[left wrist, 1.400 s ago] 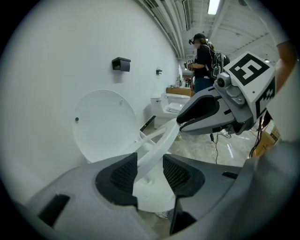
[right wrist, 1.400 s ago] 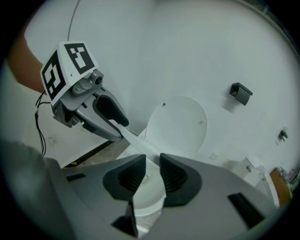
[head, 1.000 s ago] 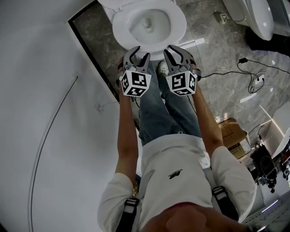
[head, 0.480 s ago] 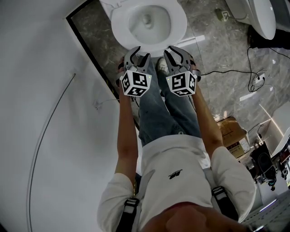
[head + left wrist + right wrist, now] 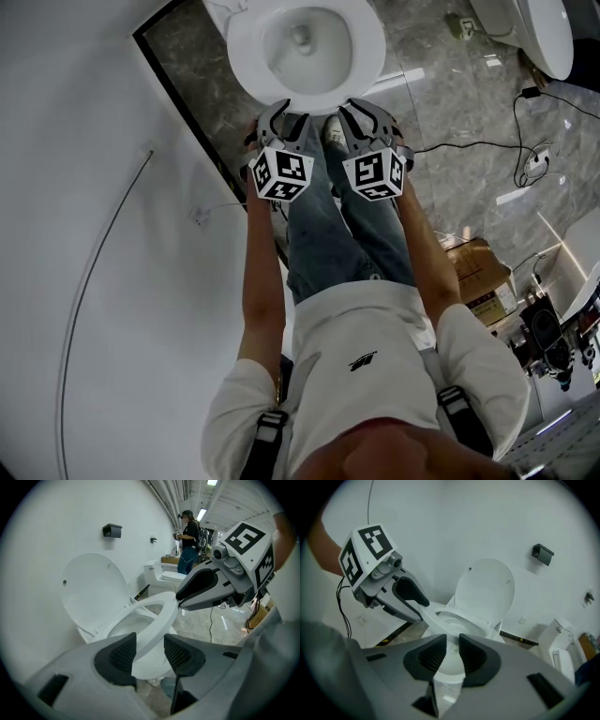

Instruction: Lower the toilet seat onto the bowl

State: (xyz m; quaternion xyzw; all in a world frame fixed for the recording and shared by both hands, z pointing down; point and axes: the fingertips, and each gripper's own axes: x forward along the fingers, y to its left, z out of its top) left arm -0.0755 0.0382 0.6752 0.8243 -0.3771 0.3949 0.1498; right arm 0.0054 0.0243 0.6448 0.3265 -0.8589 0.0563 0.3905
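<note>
The white toilet seat (image 5: 371, 54) hangs tilted a little above the bowl (image 5: 150, 665), and the lid (image 5: 93, 588) stands upright behind it. My left gripper (image 5: 283, 111) is at the seat's front left edge. Its jaws have just been opening, and the seat rim (image 5: 157, 623) lies between the fingers, nearer the left pad, with room beside the right one. My right gripper (image 5: 361, 105) is at the front right edge. Its jaws have just been closing to a narrow gap (image 5: 452, 653), and its tips touch the rim (image 5: 177, 604) with nothing gripped.
A white wall runs along the left. A second toilet (image 5: 539, 37) stands at the top right, with cables (image 5: 469, 145) and a cardboard box (image 5: 483, 277) on the marble floor. A black holder (image 5: 112, 530) hangs on the wall. A person (image 5: 187, 541) stands far off.
Both grippers have sunk slightly together at the seat's front edge, and the toilet has slid a little up and to the left in the head view.
</note>
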